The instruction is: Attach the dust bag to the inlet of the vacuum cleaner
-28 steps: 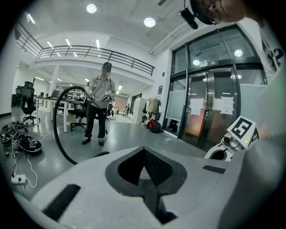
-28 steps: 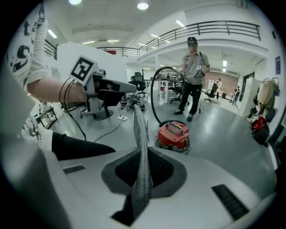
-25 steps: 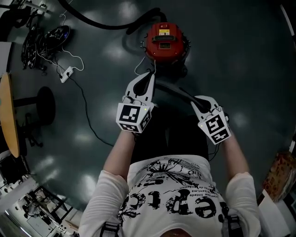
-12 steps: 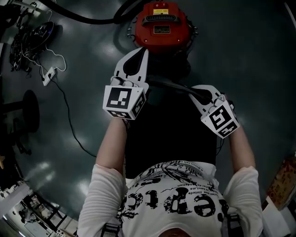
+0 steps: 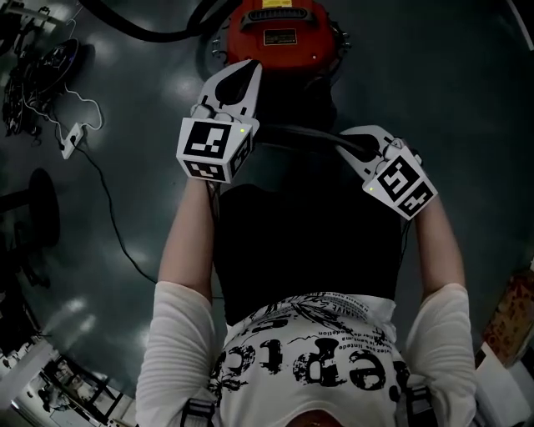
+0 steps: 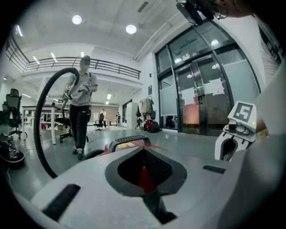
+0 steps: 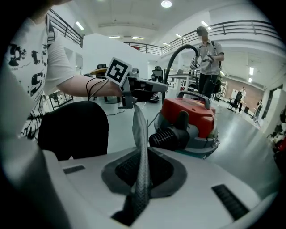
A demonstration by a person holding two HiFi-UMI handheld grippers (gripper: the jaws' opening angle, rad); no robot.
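Observation:
The red vacuum cleaner (image 5: 279, 29) stands on the dark floor at the top of the head view. Its black ribbed inlet (image 7: 167, 137) faces my right gripper. The grey woven dust bag (image 7: 142, 147) is stretched edge-on between my two grippers and shows as a dark strip (image 5: 296, 135) in the head view. My right gripper (image 7: 142, 174) is shut on its near end. My left gripper (image 7: 134, 94) is shut on the far end, its tips (image 5: 250, 71) right beside the vacuum's body. The red vacuum (image 6: 127, 144) shows low ahead in the left gripper view.
A black hose (image 5: 150, 25) curves off the vacuum to the left. A power strip (image 5: 71, 138) and cables lie on the floor at left, near a stool base (image 5: 37, 208). A person (image 7: 206, 58) stands behind the vacuum holding the hose. Glass doors (image 6: 201, 98) lie beyond.
Both grippers have sunk with the bag stretched between them and now sit closer to the vacuum, which has slid toward the top edge of the head view.

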